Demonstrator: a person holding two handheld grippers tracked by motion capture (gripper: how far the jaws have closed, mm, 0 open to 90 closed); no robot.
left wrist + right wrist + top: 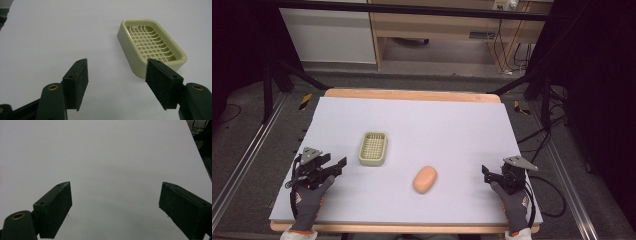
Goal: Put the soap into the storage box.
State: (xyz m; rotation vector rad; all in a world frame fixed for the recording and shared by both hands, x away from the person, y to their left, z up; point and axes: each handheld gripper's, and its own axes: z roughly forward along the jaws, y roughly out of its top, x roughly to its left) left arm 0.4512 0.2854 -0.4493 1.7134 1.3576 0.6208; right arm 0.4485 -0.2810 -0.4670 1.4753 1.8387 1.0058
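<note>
On pale table [412, 120], jaws of left gripper [341, 165] and right gripper [484, 172] spread wide: approach soap [425, 179] squarely, then lower gently into dish [373, 148].

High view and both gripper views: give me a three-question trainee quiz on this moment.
1. True or false: the soap lies inside the soap dish.
2. Which gripper is nearer the soap dish: A left gripper, B right gripper?
3. Fill in: both grippers' jaws stand ____.

Key: 1 false, the soap lies on the table, apart from the dish. 2 A. 3 open, holding nothing.
</note>
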